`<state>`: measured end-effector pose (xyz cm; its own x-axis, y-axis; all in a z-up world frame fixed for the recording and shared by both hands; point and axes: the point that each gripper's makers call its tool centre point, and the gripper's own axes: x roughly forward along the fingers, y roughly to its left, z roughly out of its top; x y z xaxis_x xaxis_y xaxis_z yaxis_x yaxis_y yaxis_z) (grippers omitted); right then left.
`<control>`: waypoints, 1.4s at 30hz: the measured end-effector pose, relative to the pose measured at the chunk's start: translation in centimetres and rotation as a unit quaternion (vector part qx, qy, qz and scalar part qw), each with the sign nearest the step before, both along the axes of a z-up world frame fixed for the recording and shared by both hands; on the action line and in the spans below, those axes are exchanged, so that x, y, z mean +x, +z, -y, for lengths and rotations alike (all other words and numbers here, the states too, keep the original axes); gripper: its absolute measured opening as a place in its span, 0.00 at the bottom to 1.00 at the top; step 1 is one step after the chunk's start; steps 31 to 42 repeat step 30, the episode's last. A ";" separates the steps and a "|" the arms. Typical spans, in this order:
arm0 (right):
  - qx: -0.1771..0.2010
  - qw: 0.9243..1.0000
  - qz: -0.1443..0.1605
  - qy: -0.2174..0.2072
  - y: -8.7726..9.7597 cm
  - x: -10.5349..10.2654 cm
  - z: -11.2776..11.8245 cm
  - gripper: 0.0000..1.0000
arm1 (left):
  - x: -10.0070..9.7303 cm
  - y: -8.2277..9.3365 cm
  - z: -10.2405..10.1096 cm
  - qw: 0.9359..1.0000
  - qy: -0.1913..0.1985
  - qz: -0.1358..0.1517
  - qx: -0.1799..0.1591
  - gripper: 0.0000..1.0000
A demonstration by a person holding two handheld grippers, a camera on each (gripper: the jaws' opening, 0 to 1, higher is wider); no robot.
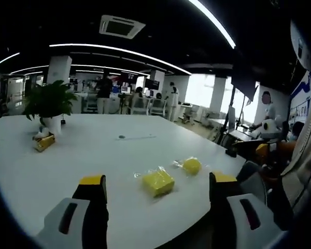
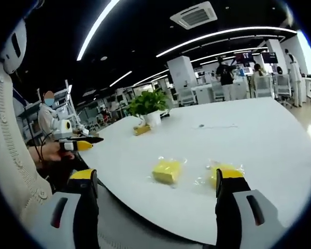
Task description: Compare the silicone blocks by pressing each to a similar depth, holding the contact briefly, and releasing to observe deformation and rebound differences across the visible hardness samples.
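Note:
Two yellow silicone samples in clear wrap lie near the white table's front edge. One is a square block. The other is a rounder piece, which the right gripper's right jaw partly hides in the right gripper view. My left gripper is open, its yellow-tipped jaws wide apart, hanging short of the square block with nothing between them. My right gripper is open too and hovers in front of the table edge, apart from both samples.
A potted plant and a small yellow box stand further back on the table. A hand holds a black-and-yellow tool at the left. A white knitted sleeve is close by. Several people stand at desks behind.

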<state>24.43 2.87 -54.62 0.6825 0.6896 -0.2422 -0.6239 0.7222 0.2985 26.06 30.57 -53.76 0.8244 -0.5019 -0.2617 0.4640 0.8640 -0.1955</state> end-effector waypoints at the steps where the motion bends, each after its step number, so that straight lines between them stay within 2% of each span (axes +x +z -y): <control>1: 0.005 1.000 0.001 -0.003 0.0 0.1 0.1 0.90 | 0.1 0.2 -0.4 1.000 0.007 0.002 -0.006 0.80; 5: 0.008 1.000 0.009 -0.015 0.2 0.5 0.9 0.93 | 0.3 0.8 -1.3 1.000 0.025 0.010 -0.016 0.82; 9: -0.001 1.000 0.014 -0.011 0.2 0.8 1.4 0.92 | 0.2 0.9 -1.3 1.000 0.022 0.010 -0.017 0.81; 17: -0.014 1.000 0.017 0.011 0.3 1.3 0.6 0.85 | 0.3 1.0 -1.3 0.999 0.031 0.010 -0.011 0.78; 21: -0.011 0.999 0.027 0.016 0.7 1.4 0.3 0.85 | 0.1 1.0 -1.2 0.999 0.030 0.009 -0.010 0.77; 42: -0.009 1.000 0.019 0.019 0.4 1.0 -0.1 0.84 | 0.0 1.4 -1.7 0.999 0.041 0.008 -0.015 0.76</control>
